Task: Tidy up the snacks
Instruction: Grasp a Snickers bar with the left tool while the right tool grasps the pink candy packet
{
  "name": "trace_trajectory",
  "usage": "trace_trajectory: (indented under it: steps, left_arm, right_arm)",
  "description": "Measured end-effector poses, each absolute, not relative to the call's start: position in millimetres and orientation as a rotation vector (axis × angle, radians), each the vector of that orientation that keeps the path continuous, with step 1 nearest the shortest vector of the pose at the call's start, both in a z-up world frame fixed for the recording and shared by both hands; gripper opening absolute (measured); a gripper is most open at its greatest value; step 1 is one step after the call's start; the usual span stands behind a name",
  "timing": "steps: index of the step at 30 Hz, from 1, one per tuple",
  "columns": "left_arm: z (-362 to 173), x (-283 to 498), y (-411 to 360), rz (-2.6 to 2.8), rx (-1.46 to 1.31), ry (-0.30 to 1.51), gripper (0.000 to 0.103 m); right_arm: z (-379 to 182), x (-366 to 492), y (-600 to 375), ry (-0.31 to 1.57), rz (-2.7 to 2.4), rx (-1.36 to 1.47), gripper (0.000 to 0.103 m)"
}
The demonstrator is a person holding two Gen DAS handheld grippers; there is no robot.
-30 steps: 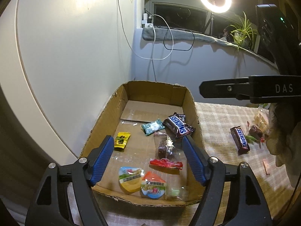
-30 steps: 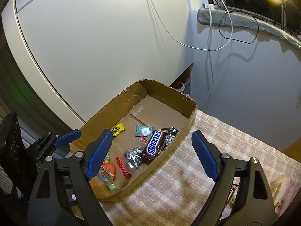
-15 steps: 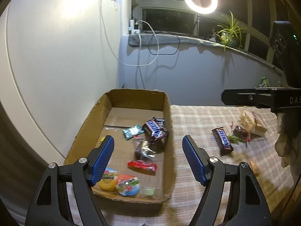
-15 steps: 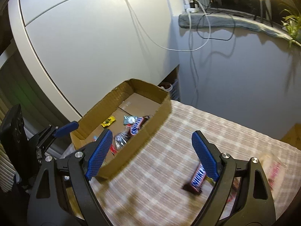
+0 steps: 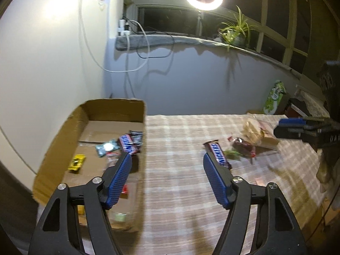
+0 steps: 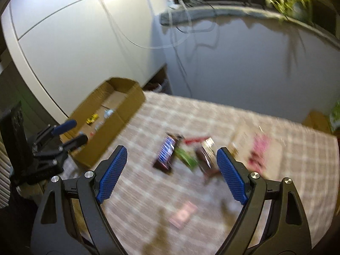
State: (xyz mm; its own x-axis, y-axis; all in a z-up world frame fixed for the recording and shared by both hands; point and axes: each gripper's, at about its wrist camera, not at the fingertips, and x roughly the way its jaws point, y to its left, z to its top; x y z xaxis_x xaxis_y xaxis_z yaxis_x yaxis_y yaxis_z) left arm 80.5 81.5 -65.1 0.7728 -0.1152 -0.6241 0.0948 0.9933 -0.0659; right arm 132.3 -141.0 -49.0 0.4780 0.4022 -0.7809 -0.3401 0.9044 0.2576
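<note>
Left wrist view: left gripper (image 5: 166,159) is hovering empty, jaws apart and just closing slightly.
Box edge: cardboard box (image 5: 63,127) is sitting far left, snacks inside.
Open room: checked tablecloth (image 5: 176,191) is lying bare between box and Snickers bar (image 5: 217,153).
Right gripper (image 6: 172,153): jaws are standing wide, empty.
Blur: loose wrappers (image 6: 204,150) are smearing.

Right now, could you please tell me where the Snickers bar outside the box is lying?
The Snickers bar lies on the checked tablecloth, right of the cardboard box in the left wrist view, beside a green wrapper.
</note>
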Motion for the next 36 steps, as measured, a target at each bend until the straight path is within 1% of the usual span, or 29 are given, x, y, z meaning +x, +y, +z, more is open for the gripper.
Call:
trace_trajectory:
  steps: [5,7,9,11,14,15,16,17,24,27,29,32,33,34,36]
  left_arm:
    - [-73,89,63,-0.170,-0.037,0.705,0.057]
    - [-77,93,55,-0.194,-0.039,0.721,0.051]
    - [-80,97,49,-0.217,-0.051,0.737,0.049]
    - [-84,102,44,-0.248,-0.081,0.761,0.046]
    - [-92,111,34,-0.287,-0.109,0.794,0.046]
    - [-95,114,30,-0.299,-0.114,0.805,0.046]
    - [-98,118,26,-0.308,-0.116,0.814,0.046]
    - [-101,122,22,-0.317,-0.117,0.826,0.046]
    - [-114,145,4,-0.328,-0.107,0.861,0.046]
    - [-119,151,2,-0.318,-0.092,0.868,0.046]
    - [-123,153,1,-0.313,-0.082,0.874,0.046]
    - [-130,156,0,-0.303,-0.075,0.881,0.046]
    - [-132,157,-1,-0.297,-0.073,0.884,0.046]
    - [-134,159,-2,-0.291,-0.071,0.886,0.046]
    - [-137,162,-3,-0.284,-0.067,0.895,0.040]
  right_arm:
    - [-82,112,-160,1.062,0.401,0.104,0.087]
    - [-95,103,-160,1.101,0.401,0.104,0.073]
    - [-109,93,-157,1.145,0.401,0.097,0.067]
    - [-118,87,-154,1.170,0.400,0.109,0.067]
    - [-132,80,-152,1.185,0.377,0.139,0.067]
    - [-135,79,-151,1.180,0.361,0.130,0.065]
    - [-137,79,-150,1.177,0.349,0.123,0.058]
    - [-140,78,-149,1.179,0.342,0.123,0.056]
    - [-141,71,-134,1.122,0.295,0.041,0.047]
    - [-141,72,-123,1.103,0.281,-0.045,0.039]
    - [-141,71,-118,1.093,0.284,-0.093,0.036]
    - [-142,74,-118,1.086,0.285,-0.116,0.027]
    - [-142,74,-119,1.081,0.282,-0.130,0.021]
    - [-143,76,-118,1.080,0.286,-0.133,0.021]
    - [-142,77,-119,1.078,0.296,-0.138,0.021]
